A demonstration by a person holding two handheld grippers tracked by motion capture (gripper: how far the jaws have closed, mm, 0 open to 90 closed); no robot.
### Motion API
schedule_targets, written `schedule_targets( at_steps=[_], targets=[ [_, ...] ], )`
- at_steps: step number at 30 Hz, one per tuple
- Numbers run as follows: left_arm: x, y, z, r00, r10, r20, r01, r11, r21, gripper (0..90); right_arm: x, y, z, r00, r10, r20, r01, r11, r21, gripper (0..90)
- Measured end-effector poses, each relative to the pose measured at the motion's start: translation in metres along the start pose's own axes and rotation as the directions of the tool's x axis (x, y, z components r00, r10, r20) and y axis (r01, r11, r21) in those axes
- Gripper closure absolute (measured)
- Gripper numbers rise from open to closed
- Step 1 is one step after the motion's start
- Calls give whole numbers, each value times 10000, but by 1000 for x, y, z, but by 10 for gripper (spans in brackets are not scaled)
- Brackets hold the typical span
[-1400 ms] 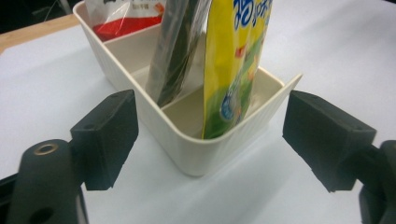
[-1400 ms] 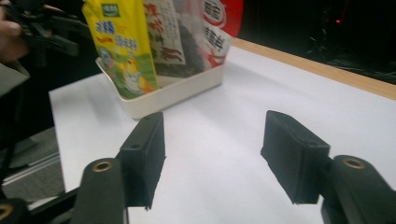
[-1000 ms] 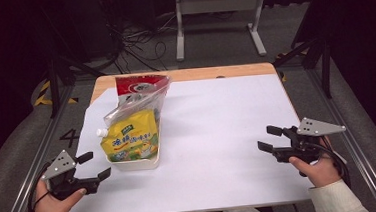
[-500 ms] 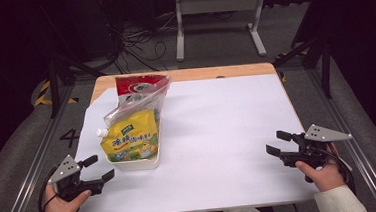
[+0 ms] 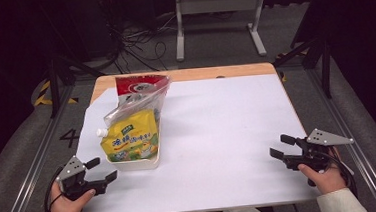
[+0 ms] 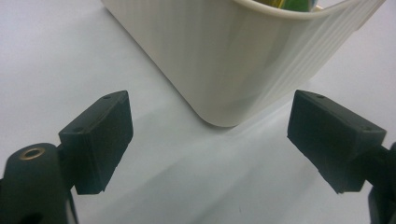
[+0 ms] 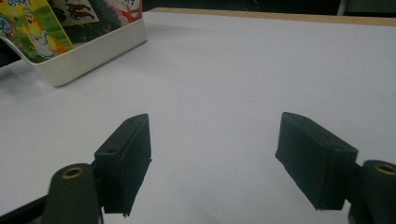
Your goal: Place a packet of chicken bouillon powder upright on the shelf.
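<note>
A white ribbed basket (image 5: 136,164) stands at the table's left. In it lie a yellow spouted pouch (image 5: 129,139), a clear bag and a red-and-white packet (image 5: 137,86). My left gripper (image 5: 103,170) rests near the front left corner, open, pointing at the basket's near corner (image 6: 224,79); in the left gripper view its jaws (image 6: 214,135) stand wide and empty, just short of it. My right gripper (image 5: 279,146) is at the front right, jaws just opening, with nothing between them (image 7: 215,140) but bare white sheet. The basket (image 7: 93,51) and pouch (image 7: 32,28) sit far off at its upper left.
A white sheet (image 5: 217,129) covers the wooden table, whose bare edge (image 5: 199,74) shows at the back. Behind stand a metal frame (image 5: 214,14) and loose cables (image 5: 136,39) on the dark floor. Rails run along both table sides.
Both hands have sunk a little toward the table. The right gripper has drifted slightly toward the right edge and its jaws stand a bit wider. The basket has not moved.
</note>
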State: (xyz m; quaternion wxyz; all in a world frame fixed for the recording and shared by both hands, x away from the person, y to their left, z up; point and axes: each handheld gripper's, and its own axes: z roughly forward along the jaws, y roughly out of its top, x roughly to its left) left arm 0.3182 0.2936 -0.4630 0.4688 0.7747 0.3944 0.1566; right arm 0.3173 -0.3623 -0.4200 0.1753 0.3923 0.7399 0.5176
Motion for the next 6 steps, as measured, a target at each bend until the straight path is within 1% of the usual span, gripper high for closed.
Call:
schedule_targets(
  at_steps=[6],
  targets=[
    [1, 0, 0, 10000, 2, -42, -2, 10000, 3, 134, 1, 1, 1, 10000, 42, -22, -43, 9999, -126, 243]
  ],
)
